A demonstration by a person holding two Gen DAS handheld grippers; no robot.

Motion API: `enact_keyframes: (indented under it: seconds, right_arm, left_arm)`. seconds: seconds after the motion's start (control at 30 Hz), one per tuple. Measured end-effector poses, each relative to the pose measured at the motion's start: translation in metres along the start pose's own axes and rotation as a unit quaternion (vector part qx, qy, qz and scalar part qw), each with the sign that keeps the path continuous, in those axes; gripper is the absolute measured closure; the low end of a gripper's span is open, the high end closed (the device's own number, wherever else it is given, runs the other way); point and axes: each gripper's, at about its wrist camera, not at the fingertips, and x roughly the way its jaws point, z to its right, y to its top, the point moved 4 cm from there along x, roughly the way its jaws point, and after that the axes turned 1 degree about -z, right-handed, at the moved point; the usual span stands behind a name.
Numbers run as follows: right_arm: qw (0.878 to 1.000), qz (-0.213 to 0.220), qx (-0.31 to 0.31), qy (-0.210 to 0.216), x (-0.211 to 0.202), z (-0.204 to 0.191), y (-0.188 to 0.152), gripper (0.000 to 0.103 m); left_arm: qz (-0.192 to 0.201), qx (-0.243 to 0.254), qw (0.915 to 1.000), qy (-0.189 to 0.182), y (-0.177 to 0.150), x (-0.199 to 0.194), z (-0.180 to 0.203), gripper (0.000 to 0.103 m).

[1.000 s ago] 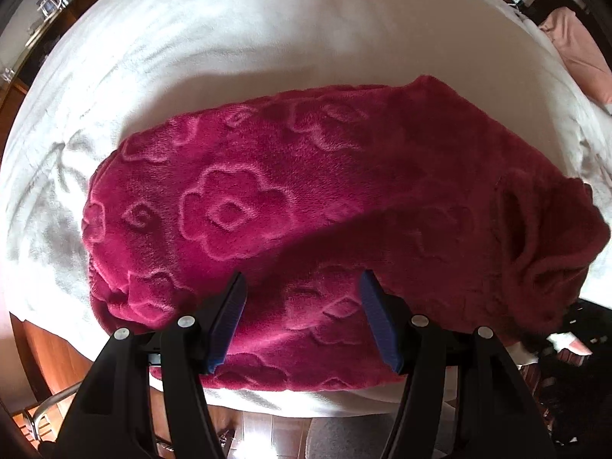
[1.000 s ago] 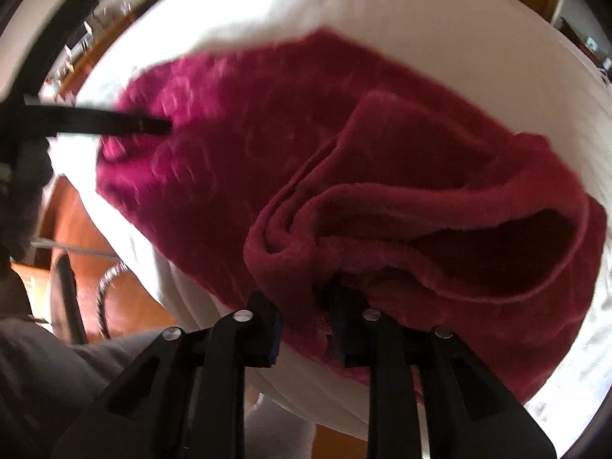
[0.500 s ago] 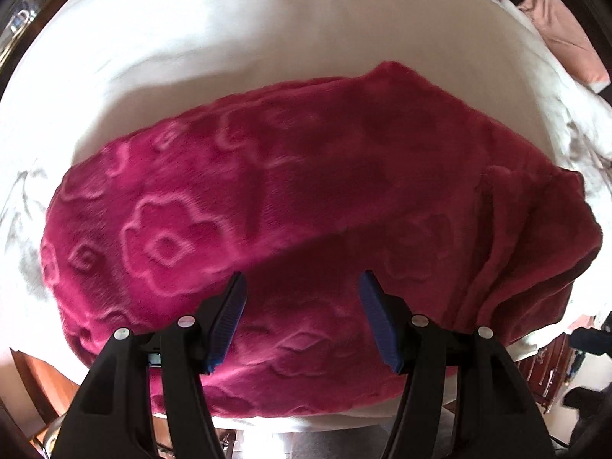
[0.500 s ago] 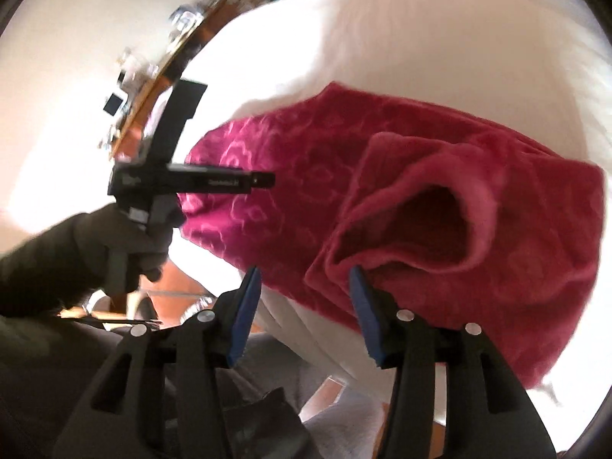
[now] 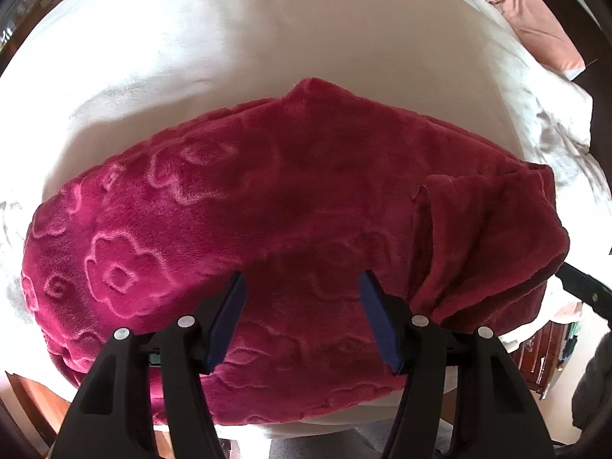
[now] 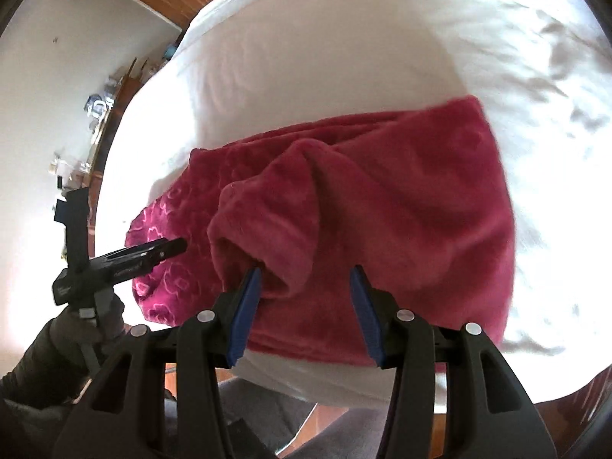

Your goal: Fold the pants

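Both tools, left (image 5: 302, 317) and right (image 6: 304, 310), hover released above folded pants (image 5: 267, 229).

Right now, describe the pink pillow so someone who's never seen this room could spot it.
Start from the white bed with the crimson embossed fleece pants lying on it. Look past them to the far right corner: the pink pillow rests there, pale, smooth and unpatterned, unlike the deep red floral fleece.

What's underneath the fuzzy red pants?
The red pants lie on a white bed cover, which shows all around them. Whatever is directly beneath the pants is hidden by their own folded layers.
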Motion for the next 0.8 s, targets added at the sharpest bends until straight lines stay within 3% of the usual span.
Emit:
enact_keyframes:
  seconds: [0.13, 0.27, 0.43, 0.57, 0.8]
  right_arm:
    - [0.999, -0.004, -0.025, 0.019, 0.02, -0.024, 0.023, 0.053]
    - [0.996, -0.023, -0.034, 0.082, 0.043, -0.057, 0.041, 0.053]
    - [0.989, -0.035, -0.034, 0.142, 0.044, -0.078, 0.041, 0.053]
    - [0.99, -0.04, -0.034, 0.132, 0.031, -0.068, 0.027, 0.053]
    - [0.997, -0.063, -0.018, 0.047, 0.035, -0.026, -0.02, 0.053]
  left_arm:
    - [-0.005, -0.011, 0.9999, 0.005, -0.006, 0.004, -0.006, 0.041]
    - [-0.007, -0.028, 0.9995, 0.007, -0.011, 0.001, -0.018, 0.042]
    - [-0.003, -0.045, 0.999, 0.003, -0.013, -0.004, -0.032, 0.042]
    - [0.001, -0.042, 0.9991, -0.011, -0.003, -0.013, -0.041, 0.041]
    - [0.003, -0.003, 0.9983, -0.058, 0.021, -0.016, 0.0, 0.033]
